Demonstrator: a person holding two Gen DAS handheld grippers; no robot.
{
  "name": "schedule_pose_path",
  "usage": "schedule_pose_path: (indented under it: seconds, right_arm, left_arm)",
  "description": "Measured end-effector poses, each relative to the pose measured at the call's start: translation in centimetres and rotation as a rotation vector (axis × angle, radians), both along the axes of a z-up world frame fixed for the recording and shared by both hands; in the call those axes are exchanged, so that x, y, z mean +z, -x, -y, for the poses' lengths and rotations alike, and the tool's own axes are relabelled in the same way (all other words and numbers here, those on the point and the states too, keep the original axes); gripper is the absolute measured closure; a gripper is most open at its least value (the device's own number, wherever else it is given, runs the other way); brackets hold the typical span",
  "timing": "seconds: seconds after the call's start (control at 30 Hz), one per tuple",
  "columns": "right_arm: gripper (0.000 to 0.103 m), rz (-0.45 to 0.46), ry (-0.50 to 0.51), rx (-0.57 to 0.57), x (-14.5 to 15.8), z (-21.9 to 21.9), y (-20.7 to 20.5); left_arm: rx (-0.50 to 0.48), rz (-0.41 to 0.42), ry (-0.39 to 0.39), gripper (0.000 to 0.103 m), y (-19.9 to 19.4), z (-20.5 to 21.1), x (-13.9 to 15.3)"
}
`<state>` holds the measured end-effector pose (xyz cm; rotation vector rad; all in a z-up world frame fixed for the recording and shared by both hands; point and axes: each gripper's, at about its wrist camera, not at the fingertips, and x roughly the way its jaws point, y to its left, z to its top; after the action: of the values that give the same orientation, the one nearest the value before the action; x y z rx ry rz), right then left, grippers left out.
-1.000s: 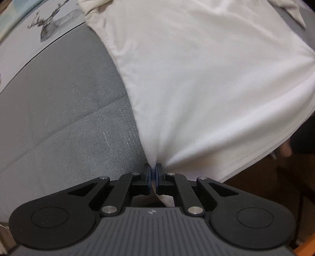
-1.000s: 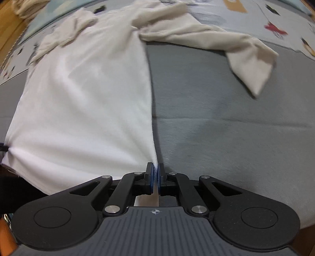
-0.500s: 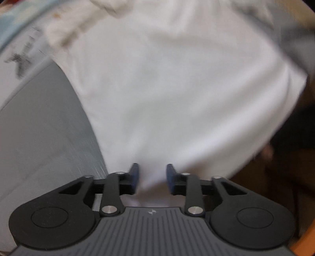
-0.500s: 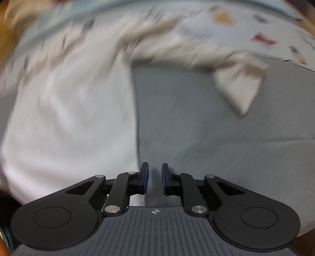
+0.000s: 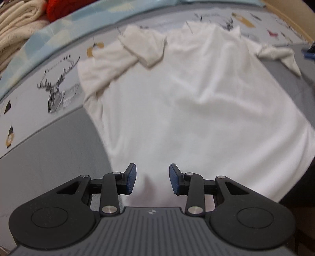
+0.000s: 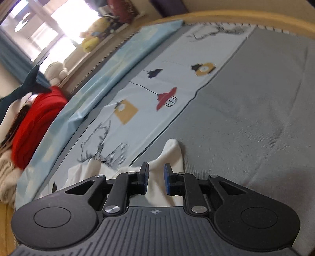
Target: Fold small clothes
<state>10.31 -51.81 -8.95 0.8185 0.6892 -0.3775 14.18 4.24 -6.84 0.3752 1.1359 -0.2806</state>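
My left gripper [image 5: 152, 178] hangs over the near hem of the shirt [image 5: 196, 110], its jaws apart and opening; white cloth shows in the gap below them, but the pads [image 5: 131, 178] do not press on it. From this side I see the whole shirt spread flat on the grey mat [image 5: 49, 157], hem nearest me, body running away to the collar at the far end. Its left sleeve [image 5: 118, 59] is folded over itself and lies on the printed sheet [image 5: 39, 88], by the drawn deer. Its other sleeve [image 5: 279, 53] trails off to the far right. Beyond that lie a blue cloth strip [image 5: 59, 25], a cream blanket [image 5: 17, 23] and something red [image 5: 65, 7] in the far left corner.

My right gripper [image 6: 155, 178] is tilted, and its jaws stand a little apart, opening too. Between and just beyond them lies one sleeve [image 6: 169, 157] of the shirt, its tip pointing away across the mat; the pads [image 6: 145, 177] flank the cloth without pinching it. This view gives none of the shirt's body, only that sleeve and a crumple of white to its left. It shows instead the far end of the room: the sheet's printed lamps [image 6: 166, 97], a red bundle [image 6: 37, 122], soft toys [image 6: 92, 37] on a ledge, and a bright window [image 6: 49, 21].
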Motion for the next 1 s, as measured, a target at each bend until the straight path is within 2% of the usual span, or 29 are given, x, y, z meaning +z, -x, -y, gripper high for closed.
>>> schedule_pose_path:
  seconds: [0.1, 0.2, 0.27, 0.3, 0.37, 0.4, 0.47, 0.57, 0.6, 0.63, 0.67, 0.8, 0.87, 0.93, 1.0]
  right_arm:
    - [0.073, -0.023, -0.053, -0.025, -2.0, 1.0, -1.8]
    - [0.072, -0.055, -0.071, -0.035, -3.2, 1.5, -3.8]
    - [0.073, -0.131, -0.044, -0.031, -4.0, 1.5, -5.7]
    - [0.083, -0.164, -0.017, -0.024, -4.0, 1.3, -6.3]
    - [0.096, -0.135, 0.037, -0.013, -3.4, 1.1, -7.4]
    - [0.096, -0.096, 0.070, -0.014, -2.6, 1.2, -7.8]
    - [0.097, 0.064, 0.162, -0.051, 0.2, 1.4, -7.5]
    - [0.097, 0.414, 0.351, -0.133, 5.0, 1.7, -4.5]
    - [0.097, 0.462, 0.398, -0.169, 5.4, 1.8, -3.6]
    - [0.097, 0.437, 0.428, -0.221, 5.2, 2.4, -3.1]
    - [0.096, 0.352, 0.417, -0.272, 4.1, 3.5, -3.2]
    - [0.097, 0.039, 0.189, -0.438, -2.7, 8.9, -2.2]
    - [0.097, -0.016, 0.123, -0.453, -4.9, 10.5, -1.7]
    - [0.097, -0.017, 0.071, -0.465, -6.1, 11.7, -1.2]
    - [0.098, -0.002, 0.064, -0.475, -6.5, 12.4, -1.0]
  left_arm:
    - [-0.003, 0.016, 0.011, 0.062, -1.1, 1.3, 0.3]
    - [-0.003, 0.021, 0.004, 0.062, -1.8, 2.2, 0.3]
    - [-0.002, 0.025, -0.001, 0.062, -2.4, 2.6, 0.2]
    - [0.000, 0.027, -0.005, 0.062, -2.7, 2.7, 0.2]
    - [0.004, 0.033, -0.013, 0.062, -3.2, 2.7, 0.3]
    - [0.008, 0.037, -0.016, 0.062, -3.5, 2.7, 0.3]
    - [0.022, 0.042, -0.015, 0.062, -4.2, 2.6, 0.4]
    - [0.041, 0.047, -0.019, 0.062, -5.2, 2.7, 0.4]
    - [0.043, 0.048, -0.020, 0.062, -5.4, 2.9, 0.4]
    - [0.043, 0.048, -0.020, 0.062, -5.6, 3.1, 0.4]
    - [0.038, 0.048, -0.018, 0.062, -5.8, 3.5, 0.4]
    - [-0.003, 0.047, -0.006, 0.062, -5.9, 5.5, 0.4]
    - [-0.024, 0.045, 0.000, 0.062, -5.8, 6.4, 0.3]
    - [-0.039, 0.044, 0.002, 0.062, -5.7, 7.3, 0.2]
    - [-0.046, 0.041, 0.002, 0.062, -5.6, 7.8, 0.0]
